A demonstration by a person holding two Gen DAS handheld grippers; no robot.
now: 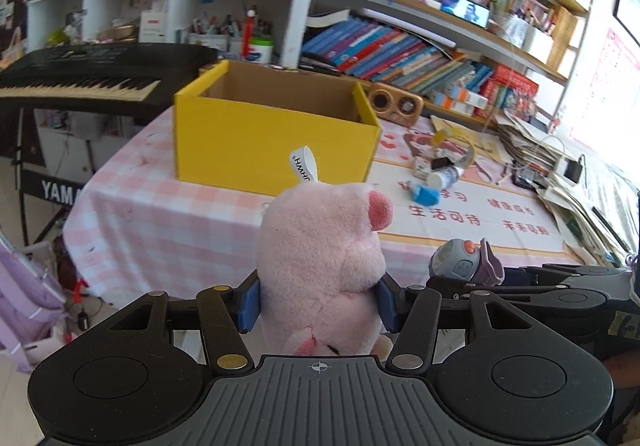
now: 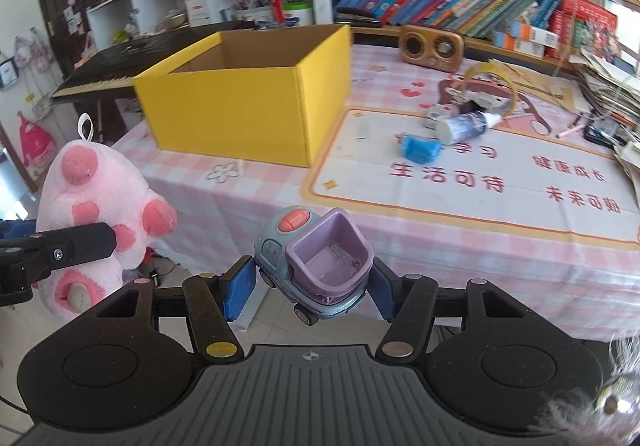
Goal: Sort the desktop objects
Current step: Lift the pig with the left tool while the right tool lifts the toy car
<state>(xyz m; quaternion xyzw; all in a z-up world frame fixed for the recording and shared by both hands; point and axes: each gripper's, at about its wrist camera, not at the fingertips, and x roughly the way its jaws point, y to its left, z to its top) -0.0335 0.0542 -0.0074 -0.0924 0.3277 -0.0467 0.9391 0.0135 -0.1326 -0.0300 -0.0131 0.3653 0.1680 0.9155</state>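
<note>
My left gripper (image 1: 318,304) is shut on a pink plush pig (image 1: 320,246), whose body fills the gap between the blue pads; the same pig (image 2: 96,213) shows at the left of the right wrist view. My right gripper (image 2: 310,288) is shut on a grey and purple toy truck (image 2: 316,258), also seen as the toy truck (image 1: 466,264) at the right of the left wrist view. Both grippers hover off the near edge of the table, in front of an open yellow box (image 1: 272,133), (image 2: 248,101) that looks empty inside.
On the pink checked tablecloth (image 2: 460,213) lie a blue object (image 2: 420,149), a small bottle (image 2: 466,125) and a yellow ring. A wooden radio (image 2: 432,47) stands behind. Paper stacks (image 1: 580,197) crowd the right edge. A keyboard (image 1: 80,79) and bookshelves stand beyond.
</note>
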